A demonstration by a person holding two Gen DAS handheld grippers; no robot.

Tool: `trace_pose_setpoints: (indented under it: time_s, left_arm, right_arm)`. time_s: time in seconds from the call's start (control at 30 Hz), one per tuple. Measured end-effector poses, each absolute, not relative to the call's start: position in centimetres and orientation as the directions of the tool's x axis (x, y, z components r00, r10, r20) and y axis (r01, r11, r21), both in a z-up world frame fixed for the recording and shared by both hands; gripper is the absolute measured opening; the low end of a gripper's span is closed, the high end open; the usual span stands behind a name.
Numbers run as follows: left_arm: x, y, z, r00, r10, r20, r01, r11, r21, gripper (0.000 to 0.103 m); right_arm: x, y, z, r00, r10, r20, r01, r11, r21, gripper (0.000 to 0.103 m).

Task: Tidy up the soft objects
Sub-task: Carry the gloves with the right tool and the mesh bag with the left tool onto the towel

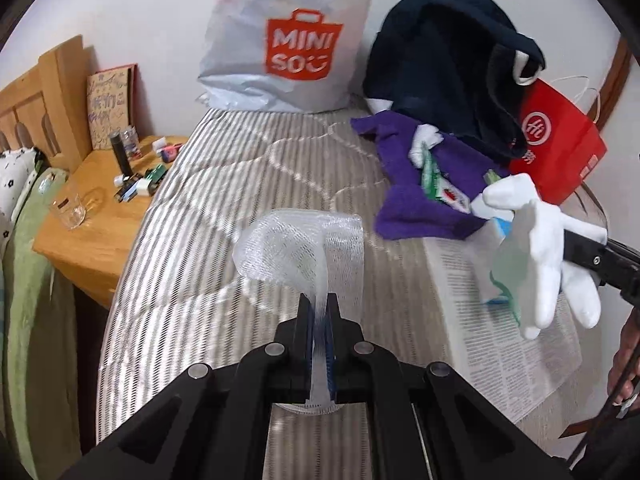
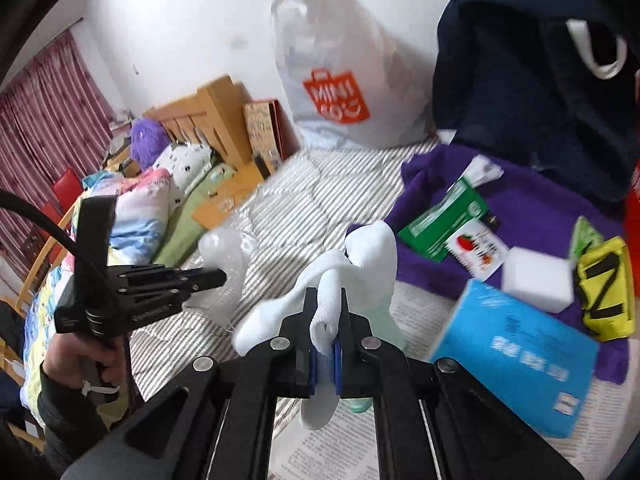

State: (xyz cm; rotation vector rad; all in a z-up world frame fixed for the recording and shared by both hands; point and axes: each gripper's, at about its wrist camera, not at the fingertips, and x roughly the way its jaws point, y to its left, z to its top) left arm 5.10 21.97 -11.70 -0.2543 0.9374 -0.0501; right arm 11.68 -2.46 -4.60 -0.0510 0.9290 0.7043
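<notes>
Striped grey-and-white quilted bedding (image 1: 224, 184) with a ribbed weave covers the bed, and a printed newspaper sheet (image 1: 492, 304) lies flat on its near right part.

Nearest in the left wrist view, the left gripper (image 1: 319, 304) has its black jaws closed to a narrow slit on a strip of translucent white foam netting (image 1: 304, 248). The open-mesh netting curls upward into a loose loop above the fingertips, lifted off the bedding.

To the right, the right gripper (image 2: 325, 300) is clamped tight on a soft white knitted glove (image 2: 352, 272). The glove's limp, rounded fingers hang down, along with a thin pale-green film that droops behind it. Both are held in the air over the newspaper.

Just right of the glove lies a flat blue rectangular packet (image 2: 516, 360), tilted, with a white foam-like block (image 2: 538, 280) at its far edge. A yellow pouch with black straps (image 2: 606, 292) sits at the far right.

Farther back, a fuzzy purple towel (image 1: 424, 200) is spread under a green-and-white card packet (image 2: 444, 220). Behind it slumps a dark navy fabric bag with white handles (image 1: 452, 60), beside a glossy red paper bag (image 1: 560, 144).

Against the far wall leans a crinkled white plastic shopping bag with an orange logo (image 1: 288, 40). On the far left stands a wooden bedside table (image 1: 100, 208) carrying a clear drinking glass (image 1: 68, 210).
</notes>
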Motion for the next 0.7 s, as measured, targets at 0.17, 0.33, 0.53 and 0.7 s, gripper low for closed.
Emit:
trace_pose_setpoints:
  time_s: [0.17, 0.33, 0.53, 0.7]
  left_arm:
    - [5.6, 19.7, -10.0, 0.608, -0.165, -0.777, -0.032, 0.972, -0.231, 0.006]
    - [6.4, 16.6, -8.5, 0.620, -0.186, -0.762, 0.020, 0.975, -0.222, 0.006]
    - [7.9, 12.8, -7.2, 0.624, -0.213, -0.752, 0.076, 0.974, -0.213, 0.006]
    - [9.3, 9.7, -6.2, 0.614, -0.261, -0.745, 0.140, 0.965, -0.223, 0.006]
  right_arm:
    - [10.8, -5.9, -2.2, 0.420, 0.561, -0.714, -0.563, 0.777, 0.279, 0.006]
    - [9.9, -9.5, -0.6, 0.467, 0.539, -0.701, -0.542, 0.801, 0.255, 0.006]
    - [10.5, -14.0, -1.0, 0.499, 0.477, -0.723, -0.487, 0.845, 0.221, 0.006]
    - [11.8, -16.7, -2.0, 0.502, 0.466, -0.729, -0.450, 0.860, 0.240, 0.006]
